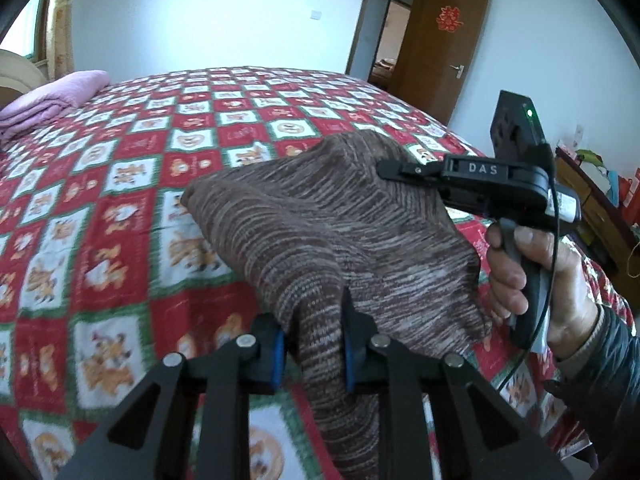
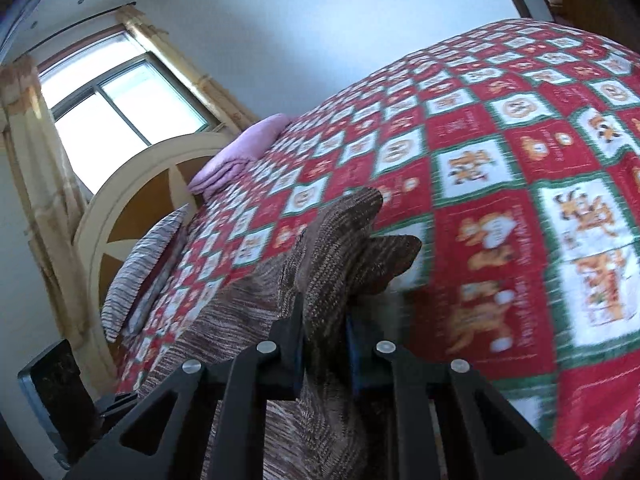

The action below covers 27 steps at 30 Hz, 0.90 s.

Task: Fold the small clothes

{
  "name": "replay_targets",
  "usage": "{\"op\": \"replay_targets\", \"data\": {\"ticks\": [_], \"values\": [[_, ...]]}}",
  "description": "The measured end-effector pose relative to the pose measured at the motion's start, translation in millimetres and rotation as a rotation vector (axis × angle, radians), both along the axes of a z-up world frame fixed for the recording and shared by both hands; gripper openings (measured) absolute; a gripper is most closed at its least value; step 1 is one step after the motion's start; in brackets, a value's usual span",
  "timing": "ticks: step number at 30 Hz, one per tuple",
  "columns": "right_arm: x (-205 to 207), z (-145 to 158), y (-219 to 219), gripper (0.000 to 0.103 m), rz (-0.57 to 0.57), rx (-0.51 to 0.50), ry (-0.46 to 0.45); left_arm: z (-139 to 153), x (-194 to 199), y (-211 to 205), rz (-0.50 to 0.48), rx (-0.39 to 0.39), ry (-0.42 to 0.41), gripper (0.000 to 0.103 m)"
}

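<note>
A brown striped knit garment (image 1: 336, 232) hangs lifted above the bed, stretched between both grippers. My left gripper (image 1: 314, 344) is shut on a bunched edge of it, the blue pads (image 1: 279, 354) pressing the knit from both sides. In the left wrist view my right gripper (image 1: 386, 170) comes in from the right, held by a hand (image 1: 532, 272), and pinches the cloth's far upper corner. In the right wrist view my right gripper (image 2: 324, 344) is shut on a fold of the garment (image 2: 340, 240), which juts up past the fingers.
A bed with a red, white and green patchwork quilt (image 1: 132, 184) lies under the garment. A folded pink blanket (image 1: 52, 100) and a striped pillow (image 2: 140, 268) sit near the headboard (image 2: 132, 208). An open wooden door (image 1: 444, 48) and cluttered furniture (image 1: 596, 200) stand at the right.
</note>
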State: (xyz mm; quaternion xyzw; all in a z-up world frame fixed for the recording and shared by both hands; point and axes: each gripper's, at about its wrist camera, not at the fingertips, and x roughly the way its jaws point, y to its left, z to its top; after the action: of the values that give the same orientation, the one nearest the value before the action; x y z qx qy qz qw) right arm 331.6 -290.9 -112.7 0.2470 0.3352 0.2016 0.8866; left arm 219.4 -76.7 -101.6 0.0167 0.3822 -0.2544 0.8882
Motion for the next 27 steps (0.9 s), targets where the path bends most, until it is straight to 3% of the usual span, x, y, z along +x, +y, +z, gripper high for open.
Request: {"op": "replay_targets", "data": {"ticks": [27], "values": [[8.4, 10.5, 187.3, 0.016, 0.292, 0.005, -0.019, 19.3, -57.1, 127.0, 0.23, 0.013, -0.099, 0.022]]}}
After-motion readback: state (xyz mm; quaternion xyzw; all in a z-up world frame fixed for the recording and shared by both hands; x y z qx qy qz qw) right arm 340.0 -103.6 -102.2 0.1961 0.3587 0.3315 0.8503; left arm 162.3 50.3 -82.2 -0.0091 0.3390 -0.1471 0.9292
